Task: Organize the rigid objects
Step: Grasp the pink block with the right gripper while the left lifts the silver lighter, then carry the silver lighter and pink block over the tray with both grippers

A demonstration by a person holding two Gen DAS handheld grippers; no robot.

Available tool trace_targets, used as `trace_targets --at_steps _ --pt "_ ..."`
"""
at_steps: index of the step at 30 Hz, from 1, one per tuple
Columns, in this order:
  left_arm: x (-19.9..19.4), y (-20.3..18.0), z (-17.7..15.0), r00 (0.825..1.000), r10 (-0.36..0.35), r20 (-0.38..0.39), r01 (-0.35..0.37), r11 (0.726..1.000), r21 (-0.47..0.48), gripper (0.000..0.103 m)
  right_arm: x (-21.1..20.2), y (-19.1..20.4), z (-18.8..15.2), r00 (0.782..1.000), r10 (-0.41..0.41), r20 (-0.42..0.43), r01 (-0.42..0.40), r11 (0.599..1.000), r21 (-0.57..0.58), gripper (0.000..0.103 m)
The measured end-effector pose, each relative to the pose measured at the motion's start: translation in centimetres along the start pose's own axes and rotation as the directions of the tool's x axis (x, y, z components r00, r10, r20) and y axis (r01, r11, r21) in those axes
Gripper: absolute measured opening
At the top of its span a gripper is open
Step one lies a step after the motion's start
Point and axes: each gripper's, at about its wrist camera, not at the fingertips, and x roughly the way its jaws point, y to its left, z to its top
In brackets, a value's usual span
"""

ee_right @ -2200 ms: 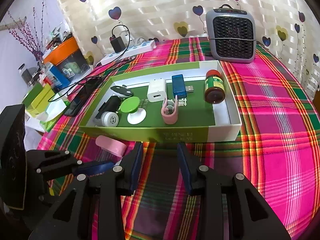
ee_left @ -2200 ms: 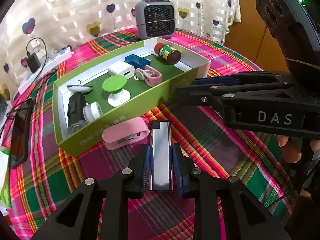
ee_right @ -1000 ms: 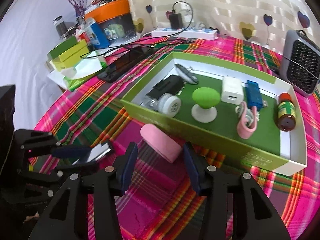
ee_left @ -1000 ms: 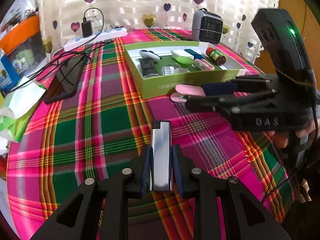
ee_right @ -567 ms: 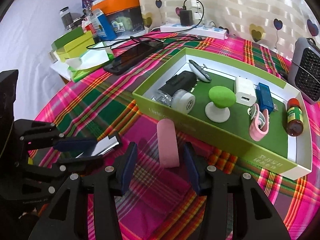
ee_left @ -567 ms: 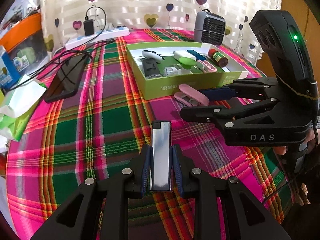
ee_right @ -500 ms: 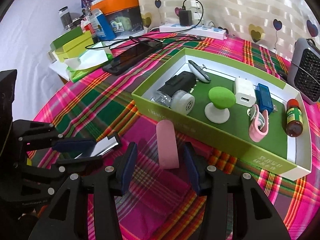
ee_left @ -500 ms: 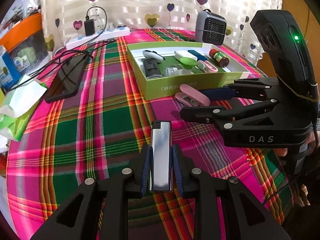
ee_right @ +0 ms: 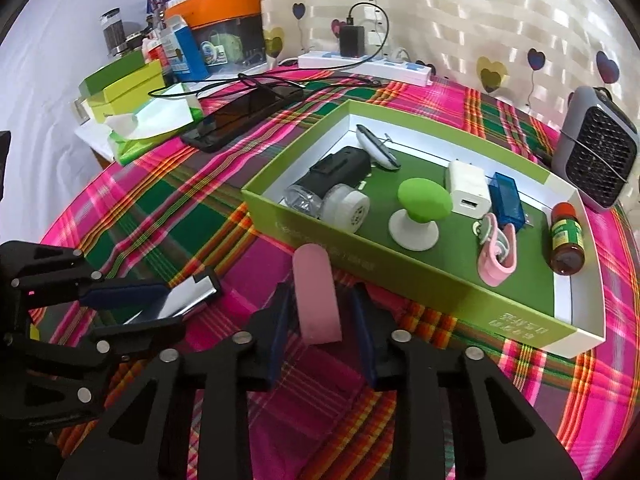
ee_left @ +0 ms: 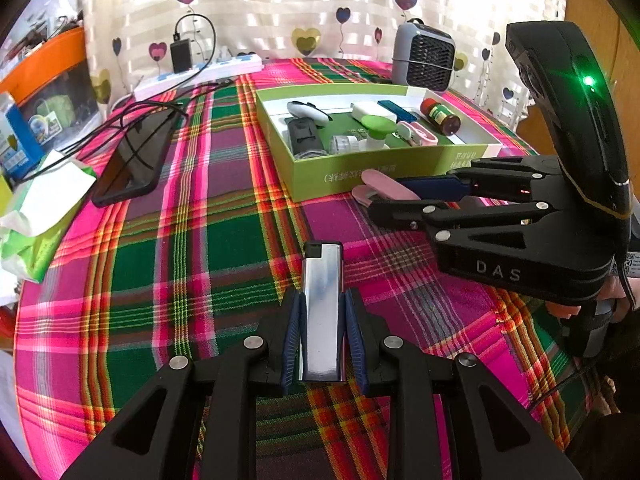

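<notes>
L gripper (ee_left: 322, 332) is clamped on the silver lighter (ee_left: 322, 308) above the table, w/ R gripper (ee_right: 320, 320) closing round the pink clip (ee_right: 316, 296) (pads not yet touching) lying just outside the green box (ee_right: 400, 276), presumably so both go in.

A box (ee_right: 420, 280) of small items sits toward the table's far right; a heater (ee_right: 596, 156) stands behind it, a phone (ee_right: 240, 116) lies to its left, a power strip (ee_right: 368, 65) runs along the far edge, and a clip (ee_right: 316, 300) rests before the box's near wall.
</notes>
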Motion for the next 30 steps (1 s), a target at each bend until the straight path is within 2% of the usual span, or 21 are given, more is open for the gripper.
trace_targets --at_steps 10,30 --pt "0.00 -0.06 -0.02 1.000 0.000 0.000 0.000 1.000 0.000 0.022 -0.10 0.00 -0.09 1.000 -0.012 0.000 0.012 1.000 -0.004 0.019" --pt "-0.08 0.39 0.13 1.000 0.022 0.001 -0.022 1.000 -0.020 0.022 -0.44 0.18 -0.49 1.000 -0.008 0.002 0.008 1.000 0.019 0.019"
